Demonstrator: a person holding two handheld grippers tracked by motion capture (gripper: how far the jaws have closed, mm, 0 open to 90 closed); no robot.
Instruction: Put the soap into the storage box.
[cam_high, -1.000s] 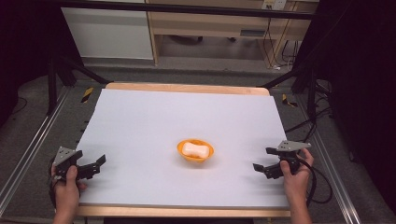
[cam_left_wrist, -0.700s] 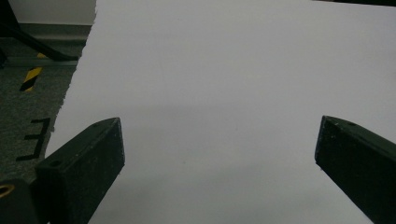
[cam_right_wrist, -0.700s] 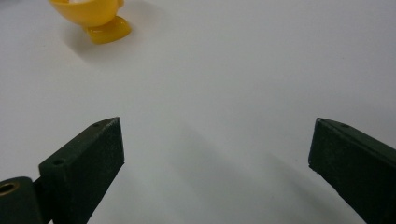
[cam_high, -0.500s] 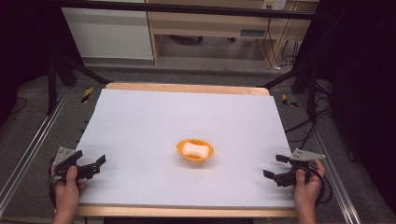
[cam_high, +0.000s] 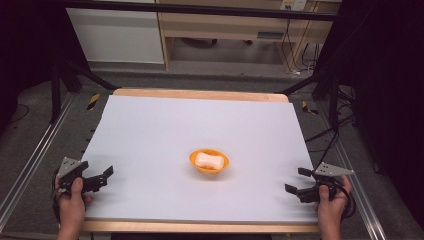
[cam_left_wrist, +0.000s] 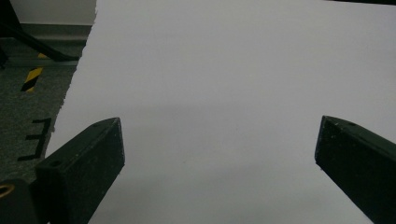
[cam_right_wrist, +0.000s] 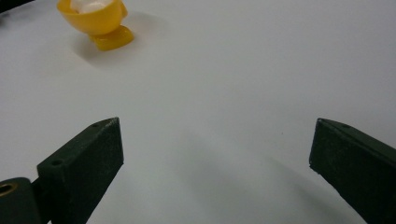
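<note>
A: Your left gripper has its 2 jaws spread wide with nothing between them, just bare white surface in the left gripper view.

B: And your right gripper?

A: Same: its 2 jaws stand wide apart, gripping nothing. It sits low at the near right corner of the table, held in your right hand. Your left hand holds the other at the near left corner.

B: Where is the bowl?

A: The orange bowl stands upright near the middle of the table, between your 2 grippers and well apart from both. A white piece lies inside it. In the right gripper view you see the bowl far off at the upper left, resting on its small foot.
</note>
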